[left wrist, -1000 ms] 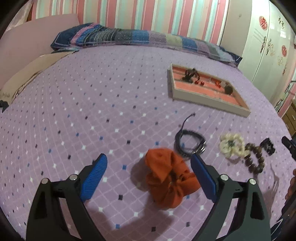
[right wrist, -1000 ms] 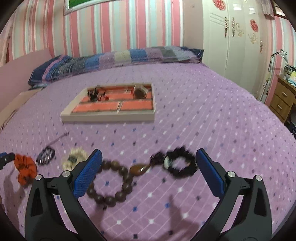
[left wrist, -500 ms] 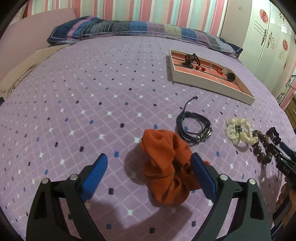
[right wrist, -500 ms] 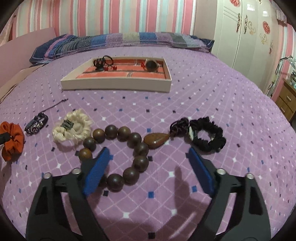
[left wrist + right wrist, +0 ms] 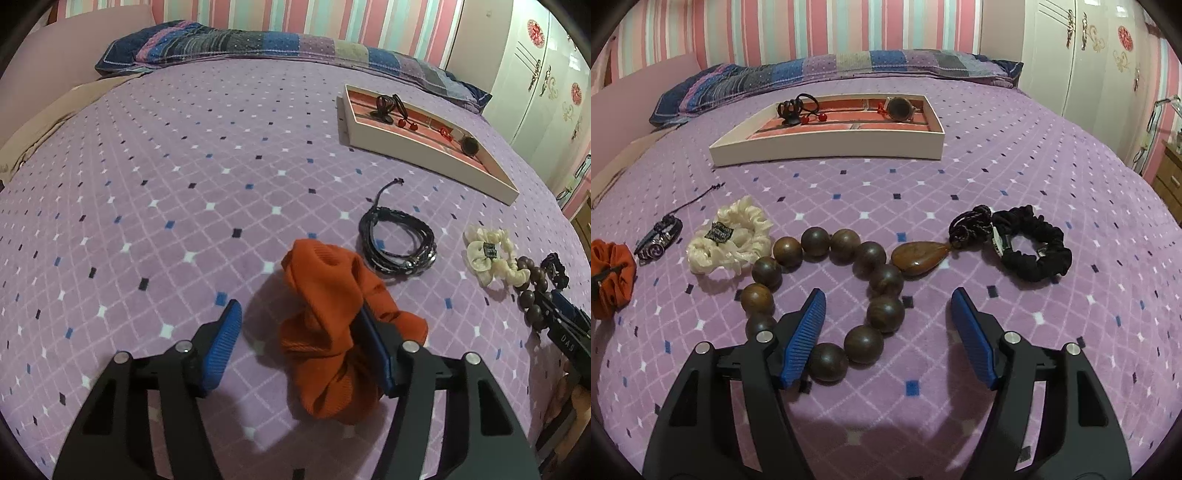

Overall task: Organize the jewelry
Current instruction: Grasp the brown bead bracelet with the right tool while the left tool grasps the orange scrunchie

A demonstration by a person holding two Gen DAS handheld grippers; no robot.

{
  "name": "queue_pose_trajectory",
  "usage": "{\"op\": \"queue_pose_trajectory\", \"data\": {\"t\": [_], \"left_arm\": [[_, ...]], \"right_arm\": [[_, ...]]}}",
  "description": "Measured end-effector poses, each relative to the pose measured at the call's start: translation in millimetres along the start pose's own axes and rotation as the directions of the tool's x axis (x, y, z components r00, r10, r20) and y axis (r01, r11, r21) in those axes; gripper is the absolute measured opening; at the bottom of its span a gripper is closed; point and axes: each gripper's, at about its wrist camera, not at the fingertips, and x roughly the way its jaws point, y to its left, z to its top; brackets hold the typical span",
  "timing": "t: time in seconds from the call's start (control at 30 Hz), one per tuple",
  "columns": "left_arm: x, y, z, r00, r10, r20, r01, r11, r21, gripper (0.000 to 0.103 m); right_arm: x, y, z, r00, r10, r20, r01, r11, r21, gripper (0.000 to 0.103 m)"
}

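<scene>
An orange scrunchie (image 5: pixel 325 325) lies on the purple bedspread between the pads of my left gripper (image 5: pixel 299 343). Its jaws are closing: the right pad sinks into the cloth, the left pad stands apart from it. A bracelet of big brown wooden beads (image 5: pixel 882 280) with a teardrop pendant (image 5: pixel 918 256) lies under my right gripper (image 5: pixel 888 338). These jaws are closing too, around the loop's near beads, with gaps on both sides. The white tray (image 5: pixel 827 147) with red compartments sits farther back and holds hair ties and a watch.
On the bed lie a black cord bracelet (image 5: pixel 399 243), a cream scrunchie (image 5: pixel 729 236) and a black scrunchie (image 5: pixel 1034 247). A patterned pillow (image 5: pixel 831 70) lies at the head, a white wardrobe (image 5: pixel 1071 48) stands at right.
Both grippers have sunk toward the bed and their jaws have narrowed. The left one's right pad now pushes into the orange scrunchie; the right one now straddles the wooden beads.
</scene>
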Motion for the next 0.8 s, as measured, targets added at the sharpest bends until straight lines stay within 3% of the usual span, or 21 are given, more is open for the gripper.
{"op": "queue_pose_trajectory", "data": {"t": [0.03, 0.1, 0.17, 0.57, 0.67, 0.8], "left_arm": [[0.2, -0.2, 0.5, 1.0, 0.0, 0.001, 0.0, 1.0, -0.002, 0.058], [0.3, -0.2, 1.6, 1.0, -0.004, 0.002, 0.004, 1.0, -0.004, 0.041], [1.3, -0.6, 1.8, 1.0, -0.002, -0.001, 0.002, 1.0, 0.0, 0.035], [3.0, -5.6, 2.0, 1.0, 0.009, 0.002, -0.01, 1.0, 0.02, 0.03], [2.6, -6.0, 1.7, 1.0, 0.006, 0.0, -0.006, 1.0, 0.019, 0.028], [2.5, -7.3, 1.6, 1.0, 0.003, 0.001, -0.003, 1.0, 0.023, 0.026]], "right_arm": [[0.1, 0.6, 0.4, 1.0, 0.001, -0.001, -0.001, 1.0, -0.001, 0.069], [1.3, -0.1, 1.0, 1.0, 0.014, -0.008, -0.014, 1.0, 0.005, 0.067], [2.6, -1.0, 2.1, 1.0, 0.023, -0.016, -0.022, 1.0, 0.012, 0.066], [2.0, 7.9, 2.2, 0.999, 0.051, -0.001, -0.051, 0.999, -0.01, 0.041], [1.5, 5.0, 1.9, 0.998, 0.055, 0.002, -0.055, 0.998, 0.003, 0.024], [0.6, 3.4, 1.9, 0.998, 0.064, 0.008, -0.064, 0.998, 0.008, 0.022]]}}
